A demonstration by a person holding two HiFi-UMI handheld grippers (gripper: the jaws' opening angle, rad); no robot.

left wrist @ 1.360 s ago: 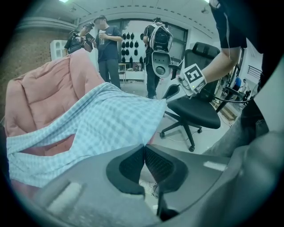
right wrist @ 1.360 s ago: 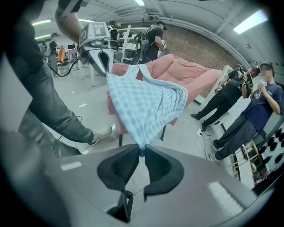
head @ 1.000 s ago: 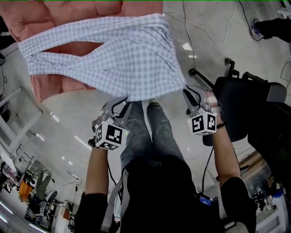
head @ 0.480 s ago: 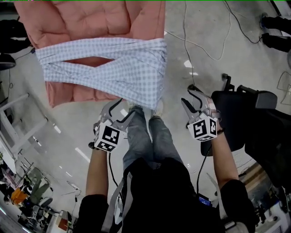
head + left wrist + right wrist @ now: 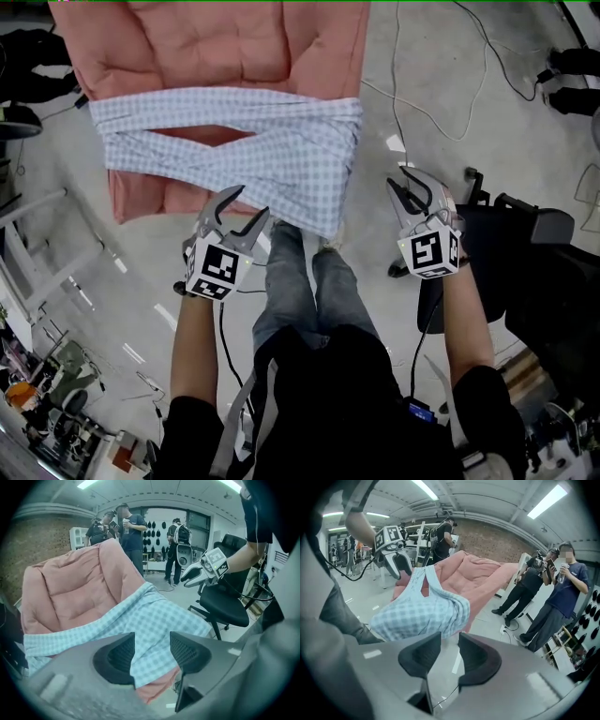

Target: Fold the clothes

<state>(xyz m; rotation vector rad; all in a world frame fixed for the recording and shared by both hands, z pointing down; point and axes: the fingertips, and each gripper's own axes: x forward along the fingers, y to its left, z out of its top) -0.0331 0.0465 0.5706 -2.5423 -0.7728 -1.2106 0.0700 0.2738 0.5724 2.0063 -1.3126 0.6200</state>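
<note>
A blue-and-white checked shirt (image 5: 244, 155) lies folded across the front of a pink cushion seat (image 5: 225, 42), its near edge hanging over the seat's front. My left gripper (image 5: 242, 208) hovers just before that hanging edge, open and touching nothing; its jaws have just opened wide and then narrowed a little. In the left gripper view the shirt (image 5: 154, 620) shows beyond the gap, not between the pads. My right gripper (image 5: 408, 187) is to the right of the shirt over bare floor, open with a narrow gap and empty; its jaws opened and then closed somewhat. The shirt (image 5: 422, 609) lies ahead of it.
A black office chair (image 5: 497, 244) stands close by my right arm. Cables (image 5: 422, 84) run over the grey floor beyond it. A white frame (image 5: 28, 244) is at the left. Several people (image 5: 126, 531) stand behind the cushion.
Both grippers have let go of the shirt's near edge, opened and drawn back toward me. The shirt has settled onto the pink cushion.
</note>
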